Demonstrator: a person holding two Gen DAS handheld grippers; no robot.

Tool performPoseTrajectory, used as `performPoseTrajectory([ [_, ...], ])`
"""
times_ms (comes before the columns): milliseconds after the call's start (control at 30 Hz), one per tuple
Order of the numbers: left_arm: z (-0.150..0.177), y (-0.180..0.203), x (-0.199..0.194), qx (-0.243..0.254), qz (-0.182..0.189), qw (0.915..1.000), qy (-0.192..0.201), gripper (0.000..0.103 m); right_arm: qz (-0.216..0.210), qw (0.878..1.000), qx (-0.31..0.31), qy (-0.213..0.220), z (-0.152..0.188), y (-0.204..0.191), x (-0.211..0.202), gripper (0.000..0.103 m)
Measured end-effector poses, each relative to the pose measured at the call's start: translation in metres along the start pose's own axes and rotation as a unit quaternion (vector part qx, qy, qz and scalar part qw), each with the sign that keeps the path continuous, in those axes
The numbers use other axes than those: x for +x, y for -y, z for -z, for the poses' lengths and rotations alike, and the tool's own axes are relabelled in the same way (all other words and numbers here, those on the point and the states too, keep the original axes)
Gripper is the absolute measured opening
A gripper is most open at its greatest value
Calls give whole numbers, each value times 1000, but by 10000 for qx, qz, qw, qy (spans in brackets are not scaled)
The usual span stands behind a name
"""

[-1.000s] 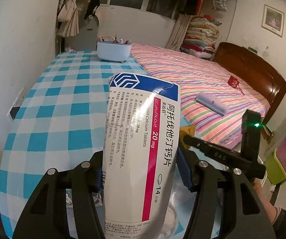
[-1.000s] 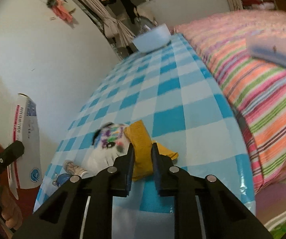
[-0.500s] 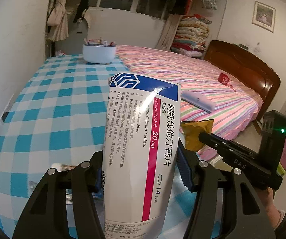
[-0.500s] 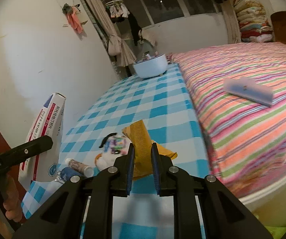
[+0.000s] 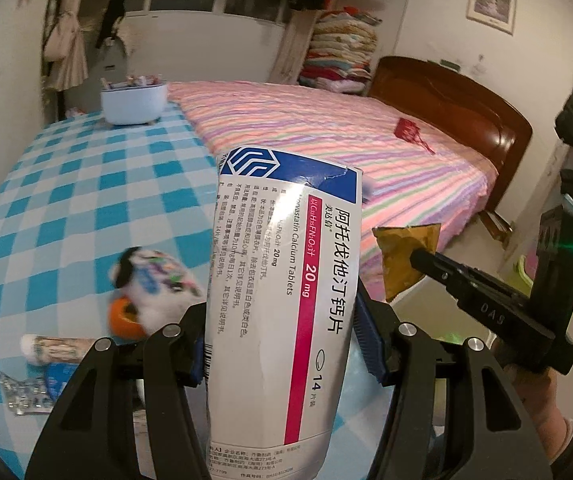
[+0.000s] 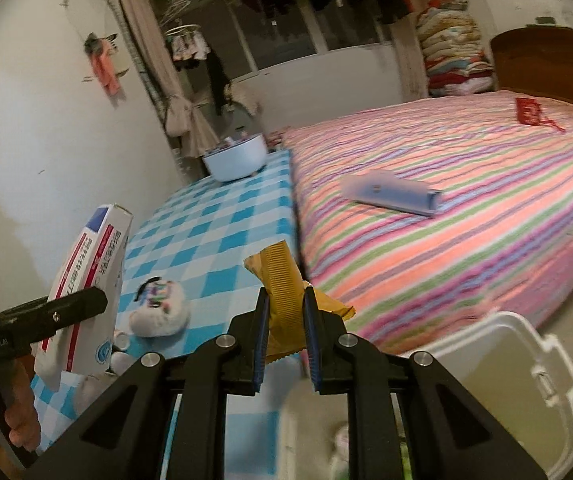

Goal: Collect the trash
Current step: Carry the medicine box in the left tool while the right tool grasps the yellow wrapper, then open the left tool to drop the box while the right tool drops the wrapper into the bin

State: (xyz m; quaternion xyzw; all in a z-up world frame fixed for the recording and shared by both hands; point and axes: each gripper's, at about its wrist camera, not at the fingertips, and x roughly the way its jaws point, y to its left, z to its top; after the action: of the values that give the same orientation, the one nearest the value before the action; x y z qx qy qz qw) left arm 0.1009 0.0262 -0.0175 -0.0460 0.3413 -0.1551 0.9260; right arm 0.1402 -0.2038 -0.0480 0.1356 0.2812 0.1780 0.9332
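My left gripper (image 5: pixel 282 336) is shut on a white, blue and red medicine box (image 5: pixel 282 280), held upright above the near end of the checked table (image 5: pixel 66 200). The box also shows in the right wrist view (image 6: pixel 90 280). My right gripper (image 6: pixel 286 336) is shut on a yellow-brown wrapper (image 6: pixel 282 280), held above a white bin (image 6: pixel 526 392) at the table's near right. The wrapper shows in the left wrist view (image 5: pixel 402 256). A crumpled printed wrapper (image 5: pixel 154 280), a small tube (image 5: pixel 54 348) and a foil blister pack (image 5: pixel 22 392) lie on the table.
A pale bowl (image 5: pixel 132 100) with small items stands at the table's far end. A striped bed (image 5: pixel 326 148) runs along the table's right side, with a flat lilac box (image 6: pixel 394 192) and a red item (image 5: pixel 406 130) on it. A wall is on the left.
Both grippers have risen and pulled back and to the right with their loads. The right gripper has lifted the yellow wrapper off the table, and the white bin has come into view beneath it.
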Motion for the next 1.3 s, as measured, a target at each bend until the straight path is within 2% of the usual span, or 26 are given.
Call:
performPoseTrajectory([
  [233, 6, 48, 21, 347, 325, 9987, -167, 56, 524, 9985, 106, 143, 4, 34, -31, 16],
  [533, 16, 103, 48, 677, 765, 9940, -398, 56, 1164, 9928, 248, 106, 15, 68, -56, 16],
  [667, 22, 124, 59, 842, 851, 9917, -464, 57, 1295, 9908, 391, 93, 19, 82, -63, 17],
  [700, 23, 128, 61, 878, 867, 9911, -490, 57, 1288, 9907, 433, 82, 20, 84, -64, 19],
  [900, 26, 140, 71, 1005, 921, 9891, -566, 57, 1288, 9891, 716, 22, 23, 101, -72, 20],
  [967, 27, 143, 71, 1037, 931, 9886, -576, 57, 1275, 9884, 823, 49, 24, 105, -75, 30],
  [1000, 27, 144, 73, 1046, 929, 9884, -584, 57, 1262, 9881, 879, 89, 24, 106, -77, 42],
  [1033, 27, 144, 73, 1053, 930, 9883, -595, 57, 1267, 9874, 935, 150, 24, 108, -80, 49],
  [1300, 27, 150, 80, 1056, 956, 9875, -677, 58, 1262, 9805, 1347, 670, 22, 123, -103, 50],
])
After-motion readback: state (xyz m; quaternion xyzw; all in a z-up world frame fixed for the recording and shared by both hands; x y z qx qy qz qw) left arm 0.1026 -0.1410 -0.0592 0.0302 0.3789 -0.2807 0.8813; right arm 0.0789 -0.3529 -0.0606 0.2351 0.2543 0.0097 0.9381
